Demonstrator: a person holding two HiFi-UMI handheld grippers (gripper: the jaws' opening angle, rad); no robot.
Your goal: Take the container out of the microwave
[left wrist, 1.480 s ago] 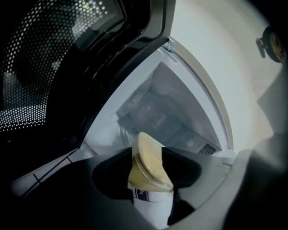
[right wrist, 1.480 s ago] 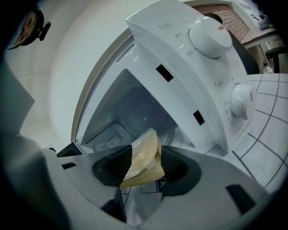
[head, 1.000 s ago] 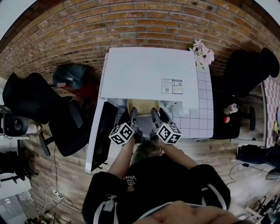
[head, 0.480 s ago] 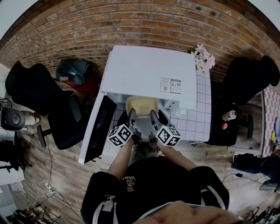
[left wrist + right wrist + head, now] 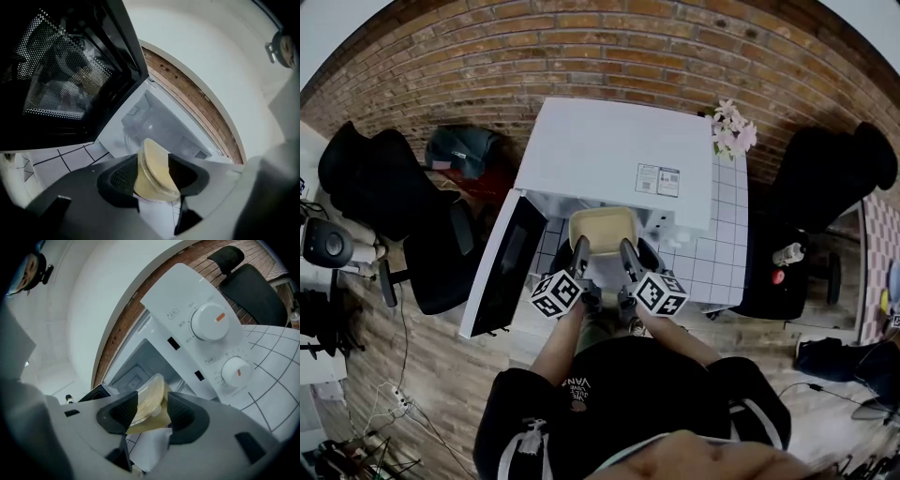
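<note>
A beige lidded container [image 5: 602,228] hangs just in front of the open white microwave [image 5: 619,155], held from both sides. My left gripper [image 5: 580,251] is shut on its left edge and my right gripper [image 5: 628,253] on its right edge. In the left gripper view the container [image 5: 154,171] sits tilted between the black pads [image 5: 119,178], with the empty cavity [image 5: 154,126] behind it. In the right gripper view the container [image 5: 147,401] is pinched between the pads [image 5: 180,416], below the control panel dials [image 5: 211,322]. The microwave door [image 5: 502,262] stands swung open to the left.
The microwave stands on a white tiled table [image 5: 722,253] against a brick wall. Pink flowers [image 5: 731,117] are at the table's back right. Black office chairs stand at the left [image 5: 403,216] and right [image 5: 825,159]. A small bottle [image 5: 783,253] stands at the right.
Both grippers have drawn back toward the person with the container, which has come from the mouth of the cavity to the space in front of it.
</note>
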